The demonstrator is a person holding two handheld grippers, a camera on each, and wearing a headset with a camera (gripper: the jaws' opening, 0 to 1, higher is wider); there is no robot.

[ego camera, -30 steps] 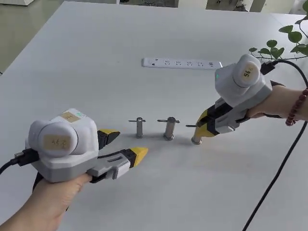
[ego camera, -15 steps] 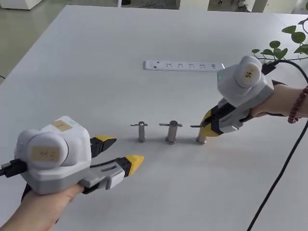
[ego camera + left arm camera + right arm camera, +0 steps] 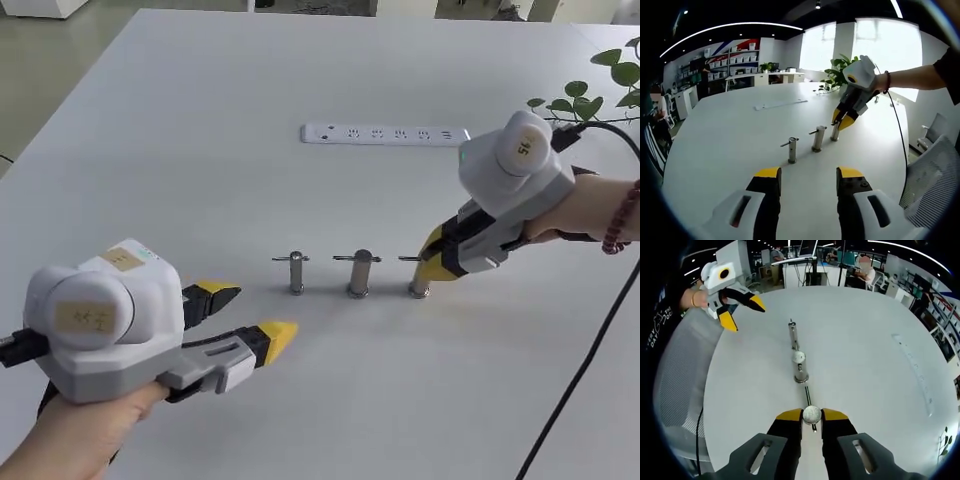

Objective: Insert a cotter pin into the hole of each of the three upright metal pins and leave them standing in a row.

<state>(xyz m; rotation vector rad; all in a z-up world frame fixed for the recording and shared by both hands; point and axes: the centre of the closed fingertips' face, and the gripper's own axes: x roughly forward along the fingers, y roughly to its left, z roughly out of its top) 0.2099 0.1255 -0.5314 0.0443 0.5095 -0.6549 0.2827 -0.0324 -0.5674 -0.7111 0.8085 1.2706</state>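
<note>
Three upright metal pins stand in a row on the white table (image 3: 150, 150): the left pin (image 3: 296, 273), the middle pin (image 3: 358, 273) and the right pin (image 3: 419, 287). Each has a thin cotter pin crossing near its top. My right gripper (image 3: 429, 271) is shut on the right pin, whose round head (image 3: 812, 414) sits between the yellow fingertips (image 3: 790, 415). My left gripper (image 3: 254, 311) hangs open and holds nothing, in front of and to the left of the row. In the left gripper view it (image 3: 808, 173) faces the left pin (image 3: 791, 150).
A white power strip (image 3: 385, 133) lies flat behind the row. A green plant (image 3: 600, 85) stands at the table's right edge. A black cable (image 3: 585, 355) trails from the right gripper across the right side of the table.
My left gripper has drawn back a little to the left and toward me, still open. The right gripper has stayed on the right pin. The view has shifted slightly.
</note>
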